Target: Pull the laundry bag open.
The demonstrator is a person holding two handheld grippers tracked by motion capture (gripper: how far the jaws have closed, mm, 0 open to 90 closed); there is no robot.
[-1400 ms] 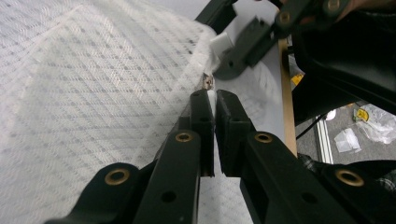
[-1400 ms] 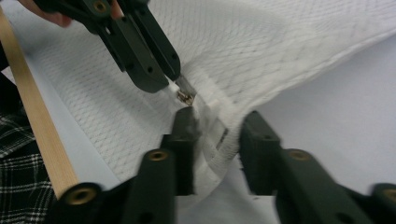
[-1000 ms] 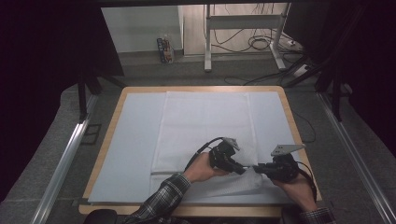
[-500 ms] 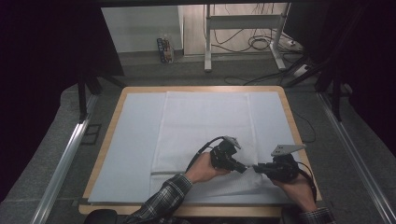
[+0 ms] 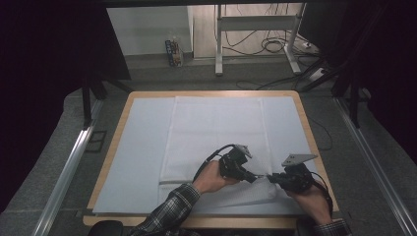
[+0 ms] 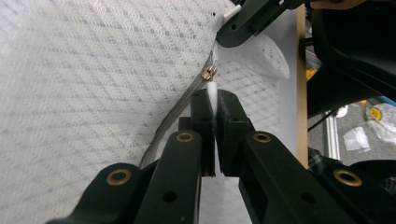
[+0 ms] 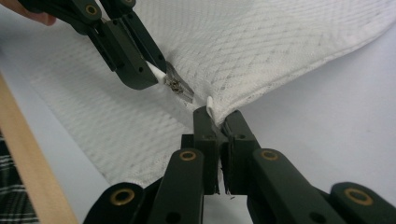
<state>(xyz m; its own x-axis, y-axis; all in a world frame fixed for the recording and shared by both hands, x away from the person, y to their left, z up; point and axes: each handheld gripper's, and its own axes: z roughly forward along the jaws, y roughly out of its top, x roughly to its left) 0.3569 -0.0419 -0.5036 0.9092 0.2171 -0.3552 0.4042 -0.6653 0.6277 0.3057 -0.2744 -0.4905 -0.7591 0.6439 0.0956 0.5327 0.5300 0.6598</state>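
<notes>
Broadly, a wooden-edged table [image 5: 118, 140] carries a pale blue sheet [image 5: 140, 147], and on it lies a white mesh laundry bag [image 5: 216, 132], reaching to the near right. At that near corner the left gripper [image 5: 253, 177] pinches the white zipper pull [image 6: 212, 91], while the right gripper [image 5: 271, 179] clamps the bag's corner [image 7: 209, 105], both nearly touching.

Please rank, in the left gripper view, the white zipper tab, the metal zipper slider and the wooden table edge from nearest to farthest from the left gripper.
1. White zipper tab: pinched between the left gripper jaws.
2. Metal zipper slider: just beyond the tab, on the mesh bag.
3. Wooden table edge: far off at the right.
</notes>
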